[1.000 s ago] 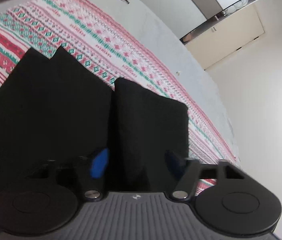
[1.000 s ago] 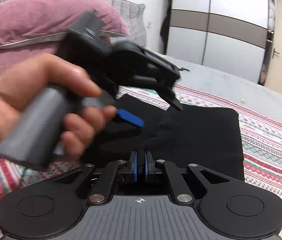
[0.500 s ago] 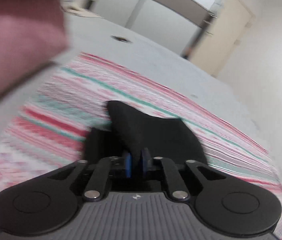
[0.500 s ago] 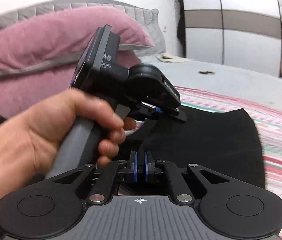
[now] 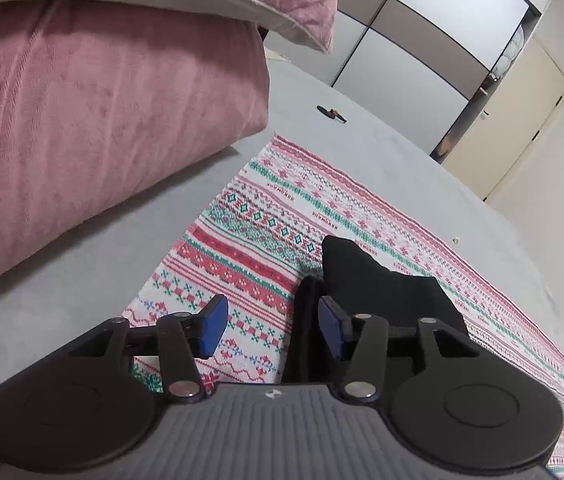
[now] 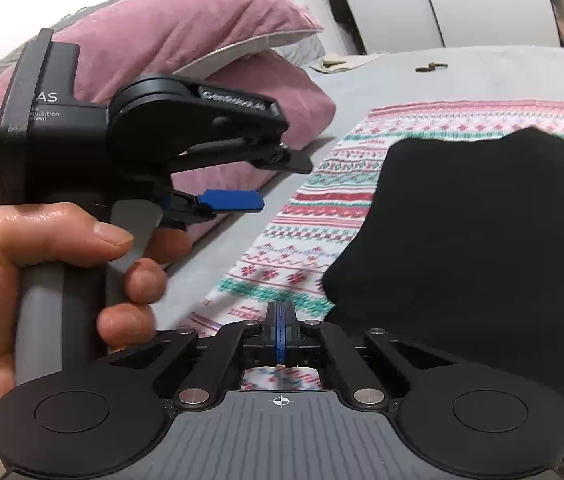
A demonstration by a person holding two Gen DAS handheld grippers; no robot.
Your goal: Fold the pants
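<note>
The black pants [image 6: 469, 240] lie folded into a compact stack on the patterned red, green and white blanket [image 6: 305, 216]. In the left wrist view the pants [image 5: 385, 292] sit just right of and beyond my left gripper [image 5: 272, 326], which is open and empty above the blanket [image 5: 258, 240]. My left gripper also shows in the right wrist view [image 6: 270, 184], held in a hand, jaws apart, left of the pants. My right gripper [image 6: 280, 334] is shut and empty, at the pants' near left edge.
Pink pillows [image 5: 94, 92] are stacked at the left on the grey bed sheet [image 5: 82, 264]. A small dark object [image 5: 331, 113] lies on the sheet further back. Wardrobe doors [image 5: 413, 48] and a room door [image 5: 517, 120] stand behind.
My left gripper was shut on the pants' edge half a second ago; it has opened, let go and drawn back to the left. My right gripper has stayed shut.
</note>
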